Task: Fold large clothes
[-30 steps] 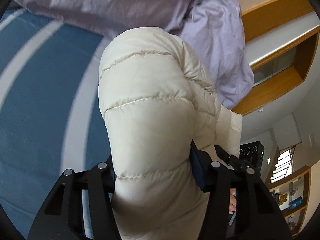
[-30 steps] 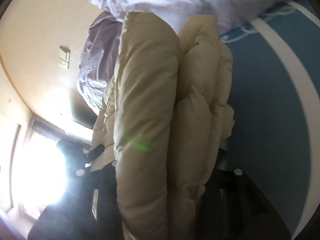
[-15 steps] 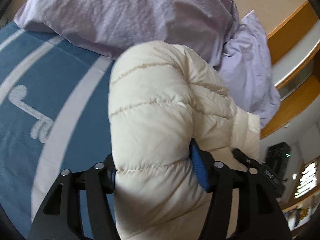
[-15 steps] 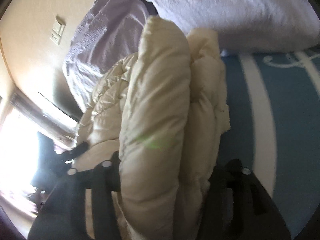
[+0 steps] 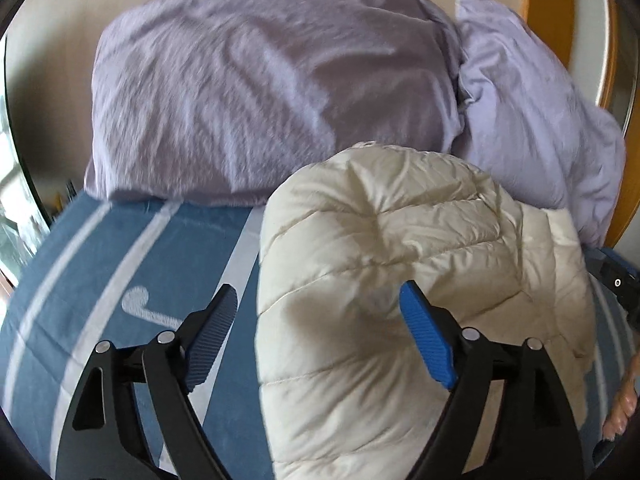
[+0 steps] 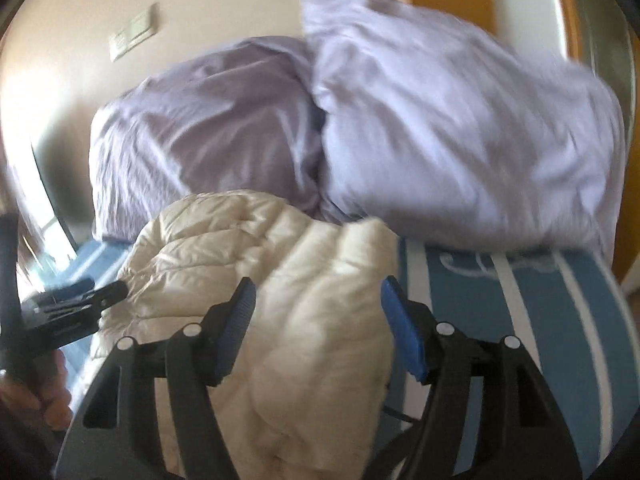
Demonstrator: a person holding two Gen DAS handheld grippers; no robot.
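Jaws apart, perhaps brushing jacket [image 5: 400, 320].

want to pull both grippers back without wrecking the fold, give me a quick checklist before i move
1. Left gripper open: ok, jaws spread wide; its left pad is off the cream puffer jacket.
2. Right gripper open: ok, jaws spread, jacket bulk between them.
3. Pads free of fabric: cannot tell; the left gripper's right pad and both right-gripper pads sit close against the jacket.
4. Jacket resting on the blue striped bedspread: ok, bundled and lying there.
5. Fold neat and holding: cannot tell, only one puffy end shows.
6. Jacket clear of the lilac pillows: not ok, its far end sits right up against them.
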